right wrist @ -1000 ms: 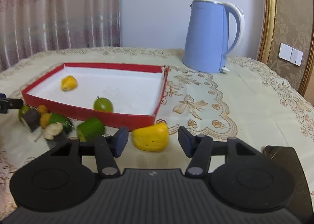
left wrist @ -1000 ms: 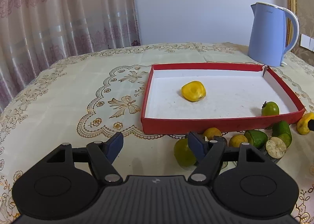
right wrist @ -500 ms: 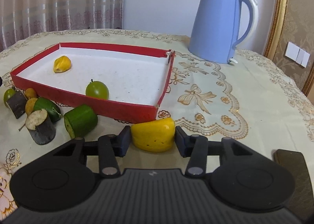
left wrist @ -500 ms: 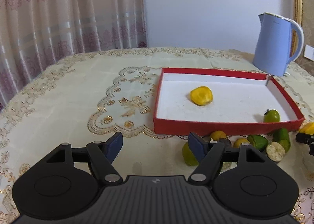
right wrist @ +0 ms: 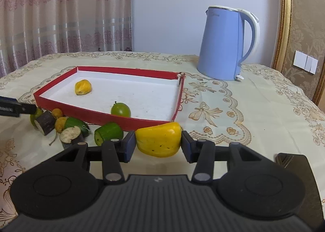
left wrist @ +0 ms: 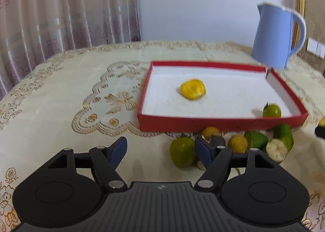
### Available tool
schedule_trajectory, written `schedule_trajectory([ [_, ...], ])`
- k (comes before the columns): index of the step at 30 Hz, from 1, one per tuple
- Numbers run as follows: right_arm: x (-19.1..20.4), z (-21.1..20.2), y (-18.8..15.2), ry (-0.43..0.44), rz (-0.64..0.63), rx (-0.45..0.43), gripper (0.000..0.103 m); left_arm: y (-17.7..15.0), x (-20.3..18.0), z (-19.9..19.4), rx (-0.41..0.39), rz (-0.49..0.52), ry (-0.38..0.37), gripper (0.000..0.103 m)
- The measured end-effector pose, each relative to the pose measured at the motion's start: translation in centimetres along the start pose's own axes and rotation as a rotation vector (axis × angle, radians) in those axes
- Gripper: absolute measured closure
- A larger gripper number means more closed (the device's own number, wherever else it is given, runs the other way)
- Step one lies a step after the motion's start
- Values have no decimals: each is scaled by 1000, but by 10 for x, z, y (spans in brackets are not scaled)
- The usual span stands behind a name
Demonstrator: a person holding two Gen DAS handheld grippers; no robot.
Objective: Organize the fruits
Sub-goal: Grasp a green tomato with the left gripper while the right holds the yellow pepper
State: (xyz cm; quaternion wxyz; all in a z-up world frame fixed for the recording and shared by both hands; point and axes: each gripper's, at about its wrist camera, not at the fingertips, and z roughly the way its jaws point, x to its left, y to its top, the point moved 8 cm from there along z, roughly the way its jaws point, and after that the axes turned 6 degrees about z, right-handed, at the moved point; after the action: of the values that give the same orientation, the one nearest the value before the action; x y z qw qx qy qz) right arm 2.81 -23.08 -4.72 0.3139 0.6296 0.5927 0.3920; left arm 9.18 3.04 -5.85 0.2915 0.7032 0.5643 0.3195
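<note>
Your left gripper (left wrist: 160,150) hovers low over the embroidered tablecloth (left wrist: 61,98), its jaws spread wide with nothing between the pads; a round green fruit (left wrist: 181,154) lies on the cloth just inside and partly behind the right-hand finger (left wrist: 203,153), touching neither pad as far as the blurred left wrist view shows. Beyond it sits the red tray (left wrist: 203,125), holding a yellow fruit piece (left wrist: 193,89) near its middle and a small green fruit (left wrist: 271,111) in its near right corner. Along the tray's near wall a loose cluster is strewn: small orange fruits (left wrist: 237,143), green cut pieces (left wrist: 256,139) and a pale-faced dark chunk (left wrist: 276,149). To the right, your right gripper (right wrist: 158,145) pinches a large yellow fruit wedge (right wrist: 159,140), both pads pressed against its sides, just in front of the tray's near right corner. Far right at the back, a blue kettle (right wrist: 225,43) stands on the table.
</note>
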Motion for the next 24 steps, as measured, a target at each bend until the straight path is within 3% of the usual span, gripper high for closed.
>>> schedule_trajectory([
  [3, -1, -4, 1, 2, 9, -10, 58, 0, -13, -7, -9, 27, -1, 30],
  [6, 0, -7, 3, 6, 10, -23, 58, 2, -34, -25, -50, 88, -138, 29],
  [9, 1, -10, 5, 11, 10, -32, 58, 7, -23, -25, -84, 83, -29, 29],
  [11, 2, -11, 5, 16, 11, -35, 58, 7, -9, -16, -60, 65, 34, 29],
  [14, 2, -11, 6, 20, 15, -37, 58, 3, 6, -6, -13, 9, 29, 29],
  [16, 1, -11, 6, 21, 20, -38, 58, 3, 11, -5, -21, -2, 42, 29],
  [24, 1, -11, 4, 20, 27, -35, 58, 7, -10, 1, -20, 74, -11, 29],
])
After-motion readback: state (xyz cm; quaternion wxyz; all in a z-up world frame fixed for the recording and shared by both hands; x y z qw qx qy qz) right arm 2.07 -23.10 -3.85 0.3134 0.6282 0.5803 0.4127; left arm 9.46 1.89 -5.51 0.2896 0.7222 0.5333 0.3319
